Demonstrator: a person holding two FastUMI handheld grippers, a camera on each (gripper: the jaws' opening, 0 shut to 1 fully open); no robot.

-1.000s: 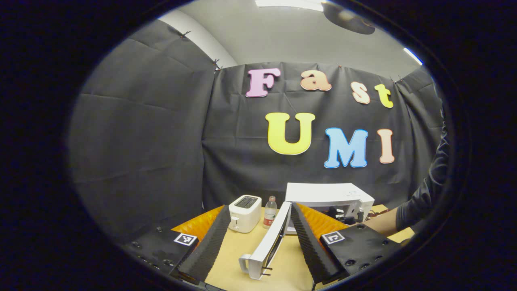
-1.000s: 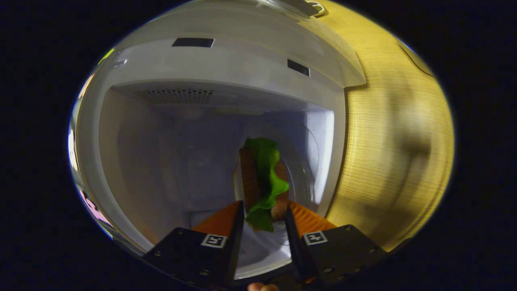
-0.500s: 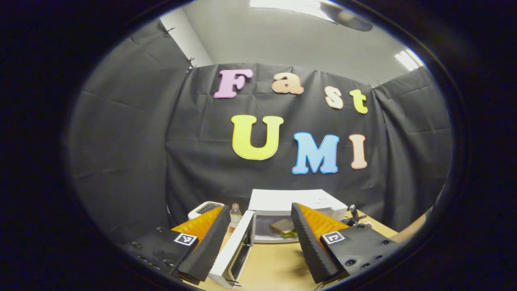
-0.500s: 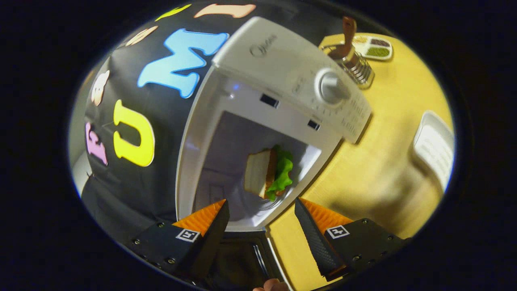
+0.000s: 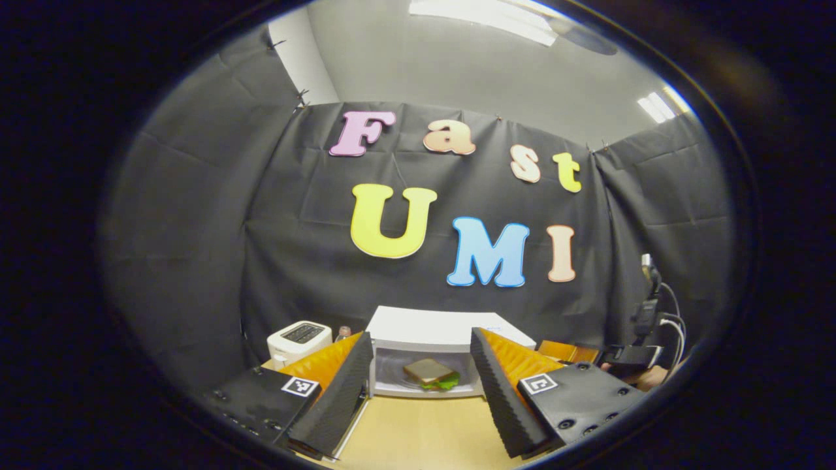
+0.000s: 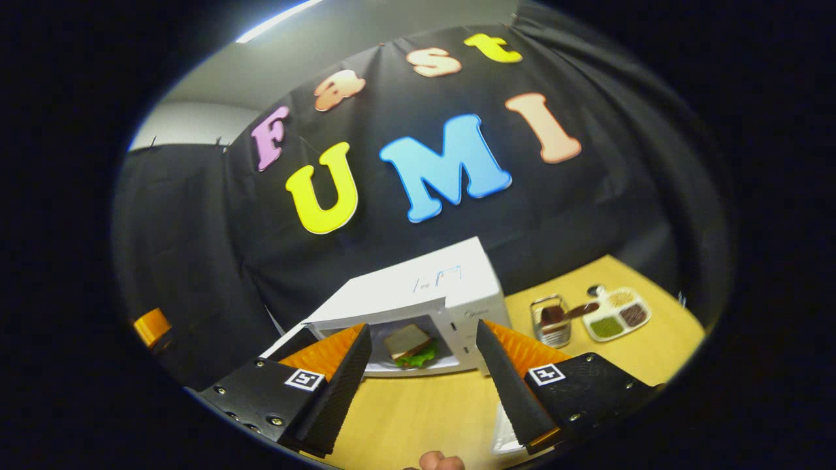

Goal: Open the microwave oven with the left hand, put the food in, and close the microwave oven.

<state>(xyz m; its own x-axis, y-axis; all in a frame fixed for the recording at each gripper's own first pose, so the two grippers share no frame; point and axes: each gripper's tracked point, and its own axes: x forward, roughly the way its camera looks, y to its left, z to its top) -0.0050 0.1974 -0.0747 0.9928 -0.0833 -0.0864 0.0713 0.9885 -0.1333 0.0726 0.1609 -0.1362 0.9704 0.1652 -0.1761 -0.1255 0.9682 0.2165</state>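
the microwave [image 5: 431,329] is white, and the sandwich [image 5: 431,375] in it shows pale tan bread over green lettuce. both grippers have black ribbed fingers [image 6: 339,385] backed in orange, on black bodies with small black-and-white square markers. the toaster [image 5: 299,339] is white with a dark top slot, and the table [image 6: 418,411] is light yellow wood.

Cloth-walled booth [image 5: 196,215], mock kitchen
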